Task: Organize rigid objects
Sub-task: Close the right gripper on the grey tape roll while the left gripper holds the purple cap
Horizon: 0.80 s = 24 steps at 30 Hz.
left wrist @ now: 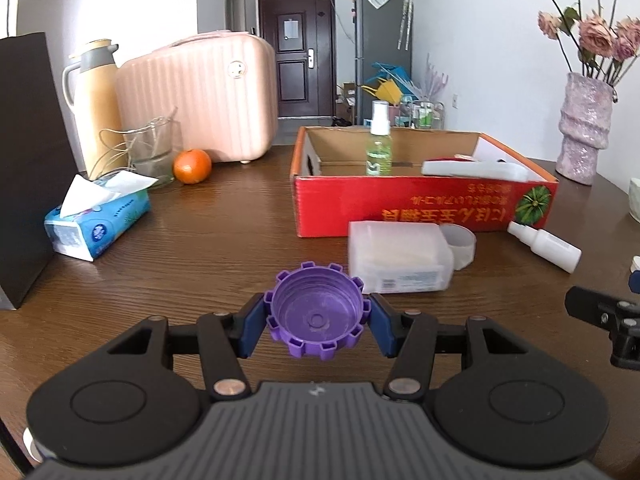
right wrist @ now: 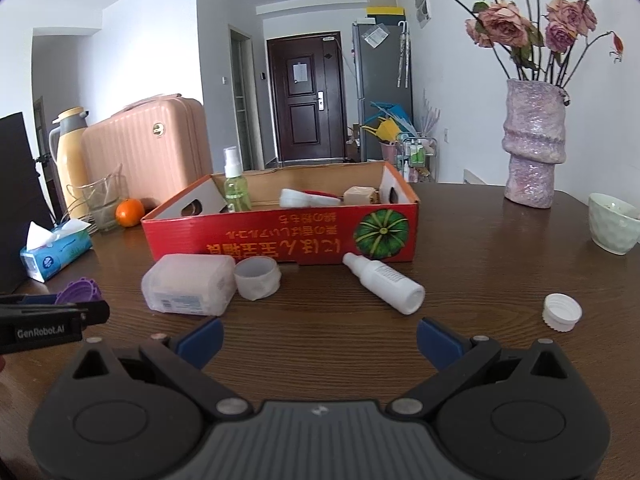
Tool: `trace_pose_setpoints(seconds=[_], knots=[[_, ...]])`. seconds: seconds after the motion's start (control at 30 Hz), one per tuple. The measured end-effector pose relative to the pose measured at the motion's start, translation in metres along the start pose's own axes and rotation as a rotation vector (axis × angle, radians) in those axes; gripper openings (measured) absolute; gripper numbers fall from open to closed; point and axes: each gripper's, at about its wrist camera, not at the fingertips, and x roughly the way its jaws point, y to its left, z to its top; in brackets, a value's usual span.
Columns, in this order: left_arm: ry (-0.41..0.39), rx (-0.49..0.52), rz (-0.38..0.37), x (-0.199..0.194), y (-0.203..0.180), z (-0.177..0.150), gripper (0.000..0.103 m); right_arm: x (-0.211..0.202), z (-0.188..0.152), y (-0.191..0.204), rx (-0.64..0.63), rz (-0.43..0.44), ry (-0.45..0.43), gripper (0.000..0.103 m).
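Note:
My left gripper [left wrist: 318, 326] is shut on a purple ridged cap [left wrist: 318, 314], its hollow side facing the camera, lifted just above the wooden table [left wrist: 208, 248]. The cap [right wrist: 80, 290] also shows at the left edge of the right wrist view. Ahead stands a red cardboard box [left wrist: 420, 208] holding a green spray bottle [left wrist: 379, 148] and a white object [left wrist: 472, 170]. Before the box lie a clear plastic case [left wrist: 396, 258], a tape roll [left wrist: 460, 246] and a white spray bottle [left wrist: 546, 245]. My right gripper [right wrist: 320, 340] stands open over bare table, nothing between its fingers.
A white cap [right wrist: 561, 313] lies at the right near a pale bowl [right wrist: 614, 224] and a pink vase [right wrist: 534, 144]. A tissue pack [left wrist: 96, 224], an orange [left wrist: 192, 166], a glass jug [left wrist: 154, 152], a thermos [left wrist: 96, 96], a pink case [left wrist: 200, 100] and a black bag [left wrist: 28, 160] crowd the left.

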Motion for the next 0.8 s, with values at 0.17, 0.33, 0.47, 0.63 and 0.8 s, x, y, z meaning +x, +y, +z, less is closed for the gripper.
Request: trace_pose_setpoints(seconds=[0.17, 0.33, 0.47, 0.63, 0.8], knots=[[0.001, -0.022, 0.010, 0.002, 0.012, 0.002, 0.055, 0.007, 0.002, 0.016, -0.014, 0.014, 0.006, 0.103], [-0.006, -0.035, 0.013, 0.001, 0.018, 0.004, 0.055, 0.015, 0.006, 0.033, -0.025, 0.031, 0.012, 0.103], [-0.008, -0.045, 0.019, 0.000, 0.023, 0.004, 0.055, 0.022, 0.009, 0.044, -0.040, 0.048, 0.020, 0.103], [-0.015, -0.056, 0.027, 0.000, 0.028, 0.005, 0.055, 0.028, 0.013, 0.056, -0.053, 0.055, 0.018, 0.103], [-0.023, -0.066, 0.028, -0.002, 0.033, 0.006, 0.055, 0.036, 0.017, 0.057, -0.046, 0.047, 0.022, 0.103]])
